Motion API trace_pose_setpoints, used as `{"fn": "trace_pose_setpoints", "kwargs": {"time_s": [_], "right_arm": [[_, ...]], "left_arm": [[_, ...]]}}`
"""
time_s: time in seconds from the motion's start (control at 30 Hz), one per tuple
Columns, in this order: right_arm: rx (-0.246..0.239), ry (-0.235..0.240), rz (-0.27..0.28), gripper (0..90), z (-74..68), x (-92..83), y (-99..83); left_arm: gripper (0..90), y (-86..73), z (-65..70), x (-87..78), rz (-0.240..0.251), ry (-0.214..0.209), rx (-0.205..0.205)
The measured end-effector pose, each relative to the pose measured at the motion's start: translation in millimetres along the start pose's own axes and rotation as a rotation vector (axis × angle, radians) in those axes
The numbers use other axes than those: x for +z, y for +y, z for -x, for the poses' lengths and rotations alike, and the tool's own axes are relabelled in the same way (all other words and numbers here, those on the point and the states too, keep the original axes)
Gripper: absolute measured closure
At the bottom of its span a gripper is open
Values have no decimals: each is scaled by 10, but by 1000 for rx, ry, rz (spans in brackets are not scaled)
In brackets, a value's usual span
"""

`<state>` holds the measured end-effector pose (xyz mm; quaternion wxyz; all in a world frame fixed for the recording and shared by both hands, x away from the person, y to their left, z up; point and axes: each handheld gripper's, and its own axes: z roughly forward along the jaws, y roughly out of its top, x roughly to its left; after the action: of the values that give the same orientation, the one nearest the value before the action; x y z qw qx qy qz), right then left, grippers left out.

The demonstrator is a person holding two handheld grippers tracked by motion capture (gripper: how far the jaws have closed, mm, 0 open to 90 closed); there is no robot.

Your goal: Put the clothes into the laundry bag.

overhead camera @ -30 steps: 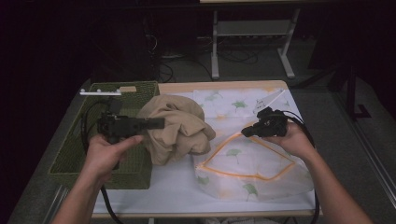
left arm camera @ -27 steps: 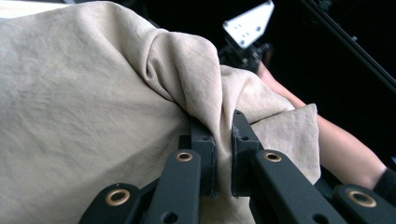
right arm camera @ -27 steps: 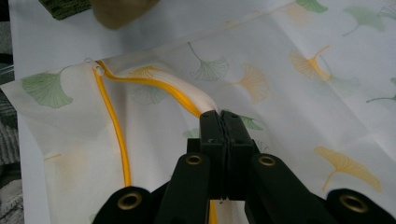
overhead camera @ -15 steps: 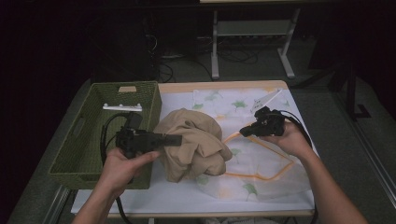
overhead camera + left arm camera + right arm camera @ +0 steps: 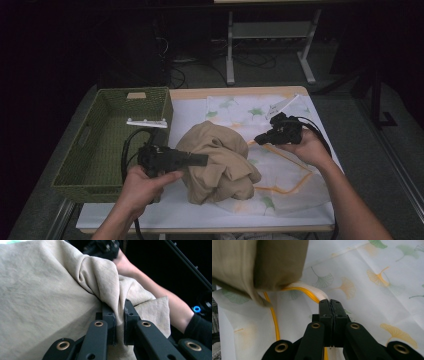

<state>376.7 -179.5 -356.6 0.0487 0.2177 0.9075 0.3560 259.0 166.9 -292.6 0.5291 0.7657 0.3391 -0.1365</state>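
Note:
A crumpled tan cloth (image 5: pixel 220 160) lies bunched in the middle of the table, partly on a white ginkgo-print mesh bag (image 5: pixel 285 175) with a yellow-trimmed opening. My left gripper (image 5: pixel 204 160) is at the cloth's left side. In the left gripper view it (image 5: pixel 119 307) is shut on a fold of the tan cloth (image 5: pixel 50 290). My right gripper (image 5: pixel 257 138) is at the cloth's right. In its own view it (image 5: pixel 331 302) is shut on the bag's yellow-edged rim (image 5: pixel 304 291), with the tan cloth (image 5: pixel 262 262) hanging just beyond.
A green woven basket (image 5: pixel 107 100) stands at the table's left, with a white bar (image 5: pixel 146 122) across its right rim. The left gripper's black cable loops inside the basket. A white sheet covers the tabletop under the bag.
My left gripper has dragged the tan cloth rightward and toward the person, away from the basket and onto the bag. The right gripper has stayed almost in place, holding the rim.

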Motion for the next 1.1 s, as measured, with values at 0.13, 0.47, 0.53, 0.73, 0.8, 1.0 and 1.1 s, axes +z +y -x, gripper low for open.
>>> {"fn": "trace_pose_setpoints", "kwargs": {"time_s": [0.13,0.47,0.53,0.73,0.8,1.0,1.1], "right_arm": [[-9,4,0,885,-12,8,27],[-16,4,-1,885,-34,16,40],[-18,3,-1,885,-32,12,42],[-25,4,6,885,-52,-19,55],[-23,5,9,885,-62,-25,58],[-33,4,2,885,-102,-22,68],[-40,3,5,885,-106,-27,68]], "left_arm": [[839,-88,-38,138,-26,-46,-21],[839,-168,-73,456,-73,-88,-30],[838,-148,-43,514,-85,-96,-17],[838,-113,-34,671,-98,-100,-16],[838,-133,-39,798,-120,-112,-17],[838,-220,-38,1050,-140,-158,-25],[838,-245,-27,1126,-155,-173,-24]]}}
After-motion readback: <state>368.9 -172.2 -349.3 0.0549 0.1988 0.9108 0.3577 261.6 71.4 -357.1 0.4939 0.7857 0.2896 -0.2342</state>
